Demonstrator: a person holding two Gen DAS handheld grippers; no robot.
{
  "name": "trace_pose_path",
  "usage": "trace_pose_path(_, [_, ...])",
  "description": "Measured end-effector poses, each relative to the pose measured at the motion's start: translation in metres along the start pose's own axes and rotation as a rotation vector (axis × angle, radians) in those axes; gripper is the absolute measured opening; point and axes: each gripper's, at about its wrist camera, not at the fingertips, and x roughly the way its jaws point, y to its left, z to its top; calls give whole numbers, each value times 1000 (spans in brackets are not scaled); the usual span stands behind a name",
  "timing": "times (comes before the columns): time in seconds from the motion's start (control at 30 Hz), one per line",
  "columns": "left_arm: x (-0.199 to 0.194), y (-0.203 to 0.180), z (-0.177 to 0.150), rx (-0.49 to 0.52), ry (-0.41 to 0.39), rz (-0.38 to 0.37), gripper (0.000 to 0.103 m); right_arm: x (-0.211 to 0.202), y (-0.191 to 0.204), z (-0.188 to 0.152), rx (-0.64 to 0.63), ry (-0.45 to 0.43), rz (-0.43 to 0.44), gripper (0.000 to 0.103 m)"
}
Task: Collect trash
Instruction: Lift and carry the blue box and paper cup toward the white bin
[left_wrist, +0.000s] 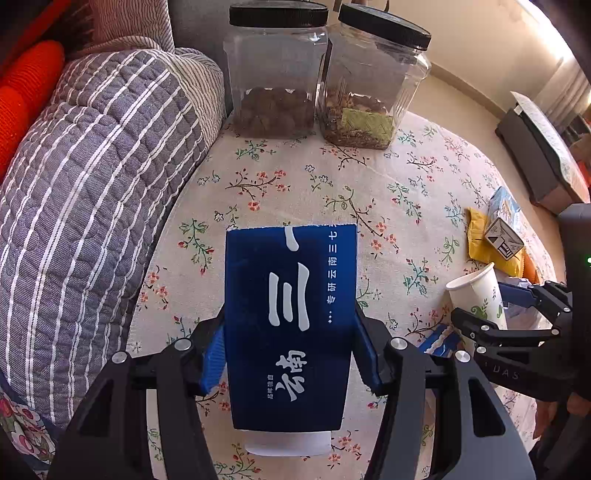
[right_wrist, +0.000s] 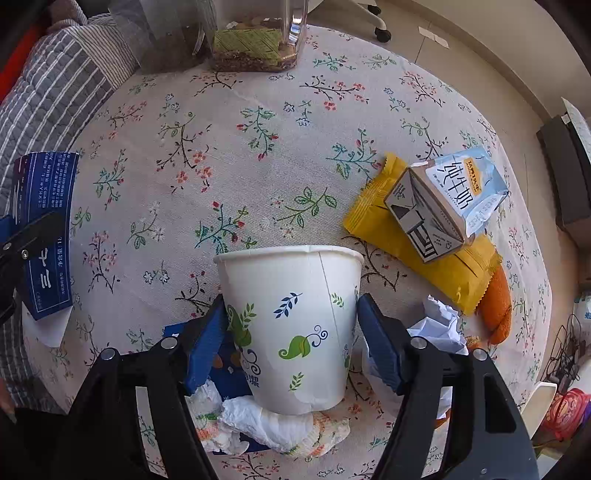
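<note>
Blue carton (left_wrist: 290, 328) pinched lengthwise in left jaws, paper cup (right_wrist: 291, 328) rim-forward, right jaws touching its sides.

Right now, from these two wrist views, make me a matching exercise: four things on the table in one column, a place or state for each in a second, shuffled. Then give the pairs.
Things
1. blue cup
2. white leaf-print cup
3. milk carton
4. two clear jars

Places or states
A. lying on the yellow wrapper
B. between the fingers of the right gripper
C. standing at the far edge of the table, black lids on
D. clamped in the left gripper

Pairs: 1-D, 2-B, 3-A, 4-C
</note>
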Motion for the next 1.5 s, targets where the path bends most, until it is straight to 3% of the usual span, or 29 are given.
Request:
trace_pose_path(0.1, [1, -1, 1, -6, -5, -2, 56, -10, 1, -1, 20, -50, 33, 53])
trace_pose_path(0.2, [-2, 1, 3, -26, -19, 5, 56, -23, 1, -2, 52, -98, 56, 51])
trace_pose_path(0.67, [-34, 4, 2, -112, -198, 36, 56, -106, -3, 3, 103, -453, 84, 50])
trace_pose_path(1.1, [-85, -34, -16, -114, -429, 65, 57, -144, -24, -38, 169, -680, -21, 50])
trace_pose_path(1.23, [-100, -50, -21, -92, -481, 98, 57, -150, -37, -55, 212, -721, -70, 51])
trace_pose_path(1.5, [-118, -93, -37, -58, -554, 76, 57, -161, -70, -86, 274, -755, -131, 51])
